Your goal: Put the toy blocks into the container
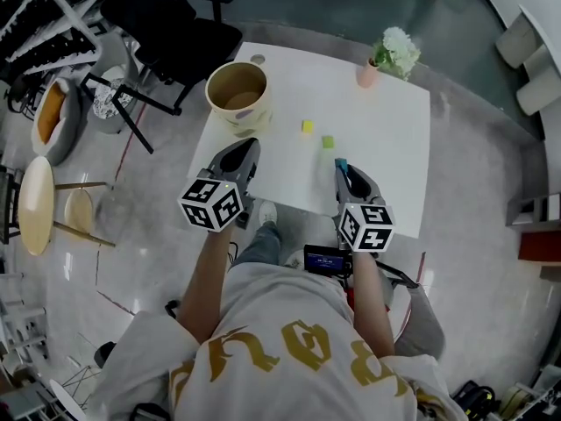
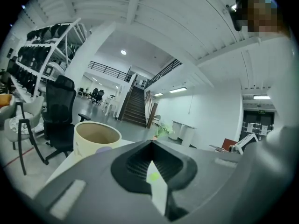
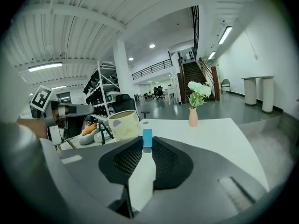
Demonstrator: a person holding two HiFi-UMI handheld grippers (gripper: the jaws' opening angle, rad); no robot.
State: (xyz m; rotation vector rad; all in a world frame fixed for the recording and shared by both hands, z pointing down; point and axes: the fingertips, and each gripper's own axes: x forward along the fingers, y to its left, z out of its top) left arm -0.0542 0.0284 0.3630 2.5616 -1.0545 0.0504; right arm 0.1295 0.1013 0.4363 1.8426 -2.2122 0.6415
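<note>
**A:** Head view: the right gripper [image 1: 343,168] is clamped on a blue block [image 1: 341,161] above the white table [image 1: 394,156]. A yellow block [image 1: 307,126] and a green block [image 1: 328,142] lie beside the container [image 1: 238,95].

**B:** Left gripper view: the left gripper [image 2: 152,143] has its jaws together, empty.

**A:** Right gripper view: the block is pinched by its flat sides. It is probably light, rigid and slick.

**B:** The tabletop is smooth, in an open hall.
</note>
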